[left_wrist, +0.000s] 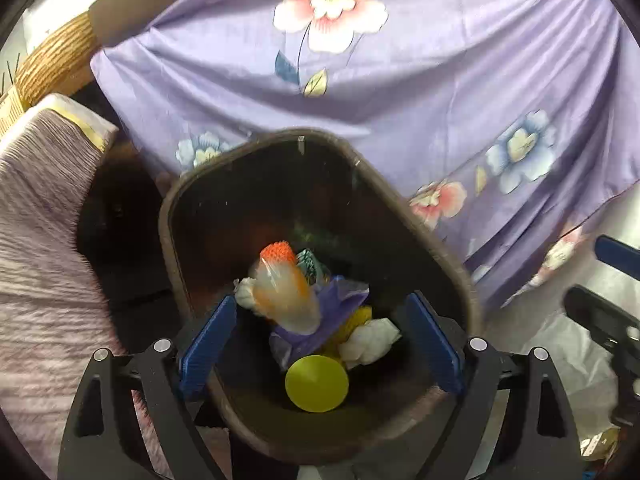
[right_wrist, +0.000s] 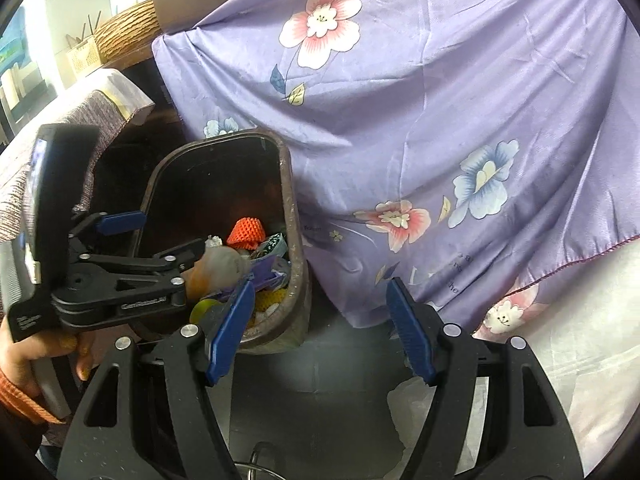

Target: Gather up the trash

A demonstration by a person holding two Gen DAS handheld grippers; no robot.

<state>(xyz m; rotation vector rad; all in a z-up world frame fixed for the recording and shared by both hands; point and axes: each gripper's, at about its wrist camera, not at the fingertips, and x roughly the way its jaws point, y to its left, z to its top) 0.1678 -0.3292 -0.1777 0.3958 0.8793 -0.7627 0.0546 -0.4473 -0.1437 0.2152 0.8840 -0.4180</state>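
Observation:
A dark brown trash bin (left_wrist: 432,240) stands on the floor against a hanging purple floral cloth; it also shows in the right wrist view (right_wrist: 294,216). Inside lie an orange-and-white foam net (left_wrist: 286,292), purple wrapper (left_wrist: 340,300), white crumpled paper (left_wrist: 370,342) and a yellow-green lid (left_wrist: 316,384). My left gripper (left_wrist: 320,344) is open right over the bin mouth, with the foam net blurred between its fingers, not pinched. In the right wrist view it (right_wrist: 168,236) reaches over the bin. My right gripper (right_wrist: 322,328) is open and empty beside the bin.
The purple flowered cloth (left_wrist: 440,80) hangs behind the bin. A striped fabric-covered seat (left_wrist: 40,240) is to the left, with a wicker basket (left_wrist: 56,60) beyond. White plastic (right_wrist: 416,412) lies on the dark floor at the lower right.

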